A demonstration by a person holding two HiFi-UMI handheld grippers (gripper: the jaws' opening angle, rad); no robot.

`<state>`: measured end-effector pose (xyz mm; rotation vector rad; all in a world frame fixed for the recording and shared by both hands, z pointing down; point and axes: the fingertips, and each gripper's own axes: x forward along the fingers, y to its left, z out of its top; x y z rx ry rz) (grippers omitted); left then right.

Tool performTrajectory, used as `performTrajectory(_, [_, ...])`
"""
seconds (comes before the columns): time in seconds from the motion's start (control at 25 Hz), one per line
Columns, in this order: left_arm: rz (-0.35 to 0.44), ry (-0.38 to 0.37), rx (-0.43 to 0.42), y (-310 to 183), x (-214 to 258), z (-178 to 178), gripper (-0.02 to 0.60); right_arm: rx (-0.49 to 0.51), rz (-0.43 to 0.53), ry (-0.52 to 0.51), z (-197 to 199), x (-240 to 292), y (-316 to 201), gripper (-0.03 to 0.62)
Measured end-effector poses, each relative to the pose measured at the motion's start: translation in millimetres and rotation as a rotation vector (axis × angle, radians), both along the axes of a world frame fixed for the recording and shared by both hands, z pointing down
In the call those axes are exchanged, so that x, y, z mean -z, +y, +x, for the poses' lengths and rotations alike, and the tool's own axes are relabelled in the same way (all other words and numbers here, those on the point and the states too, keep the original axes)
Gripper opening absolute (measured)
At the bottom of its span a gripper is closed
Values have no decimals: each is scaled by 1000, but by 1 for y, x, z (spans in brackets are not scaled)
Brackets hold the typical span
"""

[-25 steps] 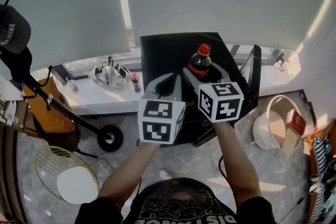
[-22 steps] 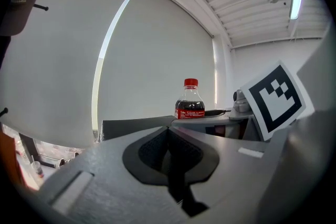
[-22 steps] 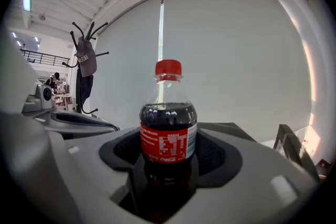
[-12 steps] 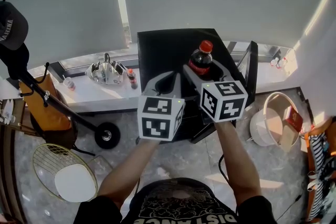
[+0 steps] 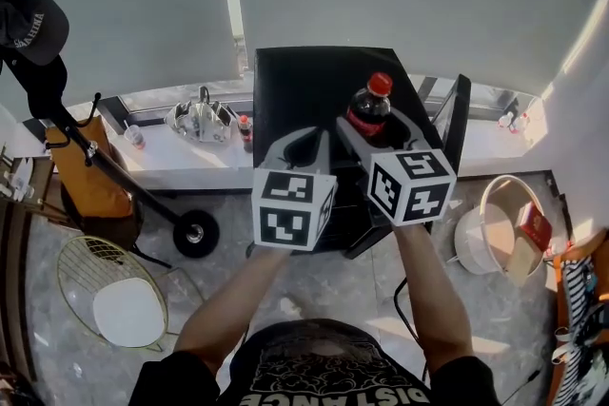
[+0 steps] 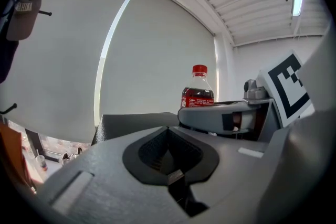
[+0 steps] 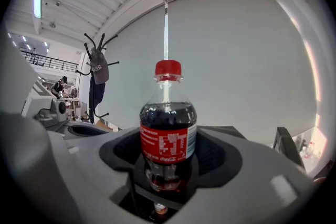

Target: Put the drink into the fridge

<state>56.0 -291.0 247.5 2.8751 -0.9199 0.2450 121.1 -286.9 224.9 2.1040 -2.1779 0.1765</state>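
Right gripper (image 5: 379, 133) is clamped on the cola bottle (image 5: 368, 106), keeping it upright, red cap up, over the right side of the black mini fridge (image 5: 295, 81) top. Left gripper (image 5: 303, 147) jaws are pressed together, nothing in them.

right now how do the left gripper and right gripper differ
The left gripper is shut and empty; the right gripper is clamped on an upright cola bottle. The left gripper's jaws meet, while the right gripper's stand wide around the bottle. Both are grey and carry a marker cube.
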Motion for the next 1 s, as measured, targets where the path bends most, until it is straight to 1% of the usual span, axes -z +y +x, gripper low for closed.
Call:
performTrajectory(0.28, [-4, -8, 46, 31, -9, 10, 5, 57, 11, -1, 4, 1, 31, 307])
performTrajectory(0.64, [-15, -15, 103, 77, -28, 22, 5, 123, 9, 11, 13, -11, 79, 307])
performTrajectory(0.8, [-28, -2, 122, 99, -35, 25, 5, 149, 3, 13, 12, -20, 100, 307])
performTrajectory(1.0, [-35, -2, 158, 119, -51, 22, 5, 191, -4, 16, 9, -38, 120, 307])
